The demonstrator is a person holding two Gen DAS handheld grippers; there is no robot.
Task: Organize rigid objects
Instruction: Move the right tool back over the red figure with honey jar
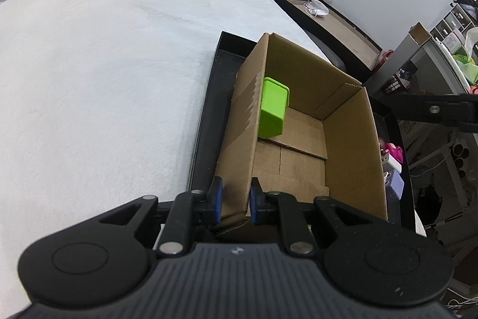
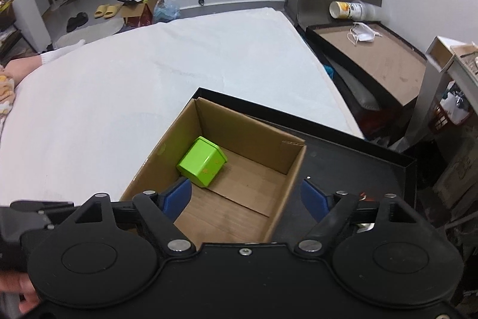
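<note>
An open cardboard box [image 1: 352, 139] stands in a black tray [image 1: 206, 121] on the white cloth. Inside it a bright green container [image 1: 273, 111] lies on its side against the left wall. My left gripper [image 1: 236, 201] is shut on the box's near left wall, with a blue pad on each side of the cardboard. In the right wrist view the same green container [image 2: 201, 165] rests in the box [image 2: 248, 127]. My right gripper [image 2: 246, 198] hangs above the box's near end, open, with nothing between its pads.
The white cloth [image 1: 104, 79] stretches left and back. Small pink and lilac items [image 1: 394, 169] sit in the tray to the right of the box. A side table [image 2: 388, 62] with a face mask and a tipped cup stands at the right. A person's arm [image 2: 21, 68] rests at the left edge.
</note>
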